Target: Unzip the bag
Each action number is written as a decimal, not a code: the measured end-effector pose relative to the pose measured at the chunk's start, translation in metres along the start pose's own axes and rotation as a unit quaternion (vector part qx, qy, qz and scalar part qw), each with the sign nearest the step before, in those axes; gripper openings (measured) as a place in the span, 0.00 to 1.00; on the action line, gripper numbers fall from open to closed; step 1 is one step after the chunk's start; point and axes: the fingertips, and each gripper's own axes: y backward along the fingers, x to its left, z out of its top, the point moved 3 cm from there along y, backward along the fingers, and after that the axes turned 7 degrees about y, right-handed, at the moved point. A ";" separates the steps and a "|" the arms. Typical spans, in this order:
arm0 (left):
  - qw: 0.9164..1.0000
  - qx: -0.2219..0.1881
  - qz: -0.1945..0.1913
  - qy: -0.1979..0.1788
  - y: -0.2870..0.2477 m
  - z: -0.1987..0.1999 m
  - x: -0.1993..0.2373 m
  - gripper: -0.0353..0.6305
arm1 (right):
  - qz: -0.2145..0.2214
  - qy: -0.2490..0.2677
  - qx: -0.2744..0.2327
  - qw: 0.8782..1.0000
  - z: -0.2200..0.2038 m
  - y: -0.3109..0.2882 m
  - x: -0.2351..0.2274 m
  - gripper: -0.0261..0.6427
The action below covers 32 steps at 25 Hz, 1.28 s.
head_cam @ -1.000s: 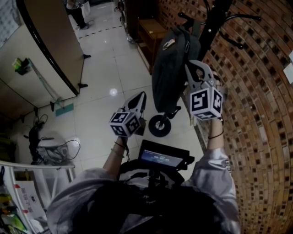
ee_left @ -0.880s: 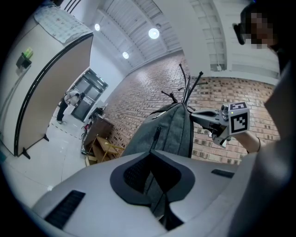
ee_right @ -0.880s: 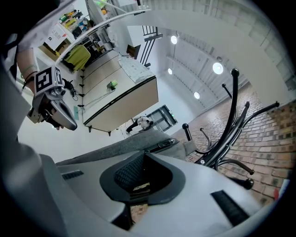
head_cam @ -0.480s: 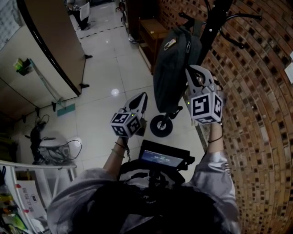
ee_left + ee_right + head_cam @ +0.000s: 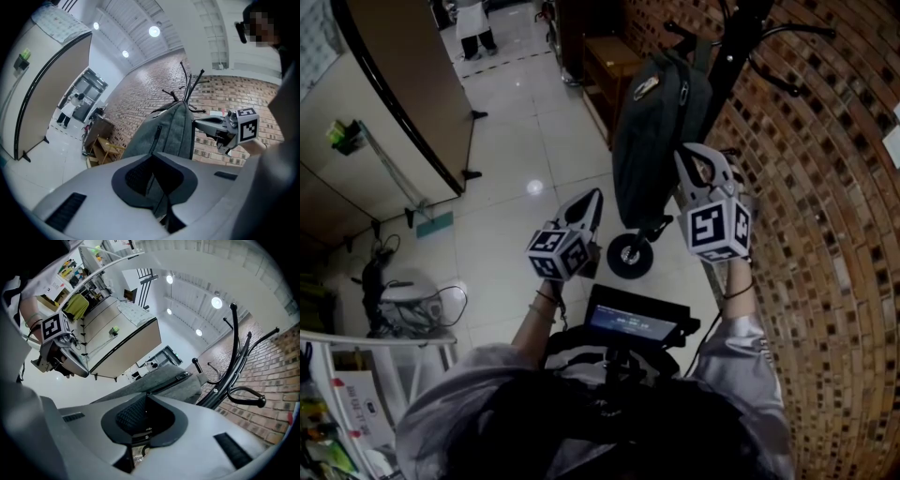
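A grey bag (image 5: 652, 141) is seen hanging from a black coat stand (image 5: 733, 47) in front of a brick wall (image 5: 825, 234), above a tiled floor (image 5: 516, 141). The left gripper (image 5: 589, 202) is held level at the bag's lower left edge, and its jaws appear to be closed on a fold of the bag's fabric. The right gripper (image 5: 699, 155) is set against the bag's right side, with its jaws drawn almost together on a small metal zip pull (image 5: 139, 449). The unzipping is judged to be under way, with part of the zip not yet opened. Several faults can be foreseen. The small pull could be lost from the narrow pinch if it is tugged at an angle to the zip line. The slider could be jammed by slack fabric if the lower hold is let go. The bag could be swung on its hook, or the stand tipped, if too much downward force is applied.
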 end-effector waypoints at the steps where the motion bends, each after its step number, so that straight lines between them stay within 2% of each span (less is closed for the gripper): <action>1: 1.000 0.001 0.000 0.000 0.000 -0.001 -0.001 0.07 | 0.002 -0.006 0.003 1.000 -0.003 0.001 0.003 0.06; 6: 1.000 0.001 -0.003 -0.002 -0.001 -0.001 -0.002 0.07 | 0.034 0.006 0.011 0.999 -0.010 0.003 0.023 0.06; 11: 1.000 0.004 -0.003 0.002 0.000 -0.001 -0.007 0.07 | 0.042 -0.024 0.016 0.999 -0.013 0.008 0.038 0.06; 16: 1.000 0.003 -0.004 0.000 0.000 -0.003 -0.006 0.07 | 0.060 -0.024 0.020 0.998 -0.019 0.009 0.052 0.06; 32: 1.000 0.013 0.006 -0.008 0.006 -0.005 -0.003 0.07 | 0.079 -0.055 0.030 0.995 -0.030 0.013 0.082 0.06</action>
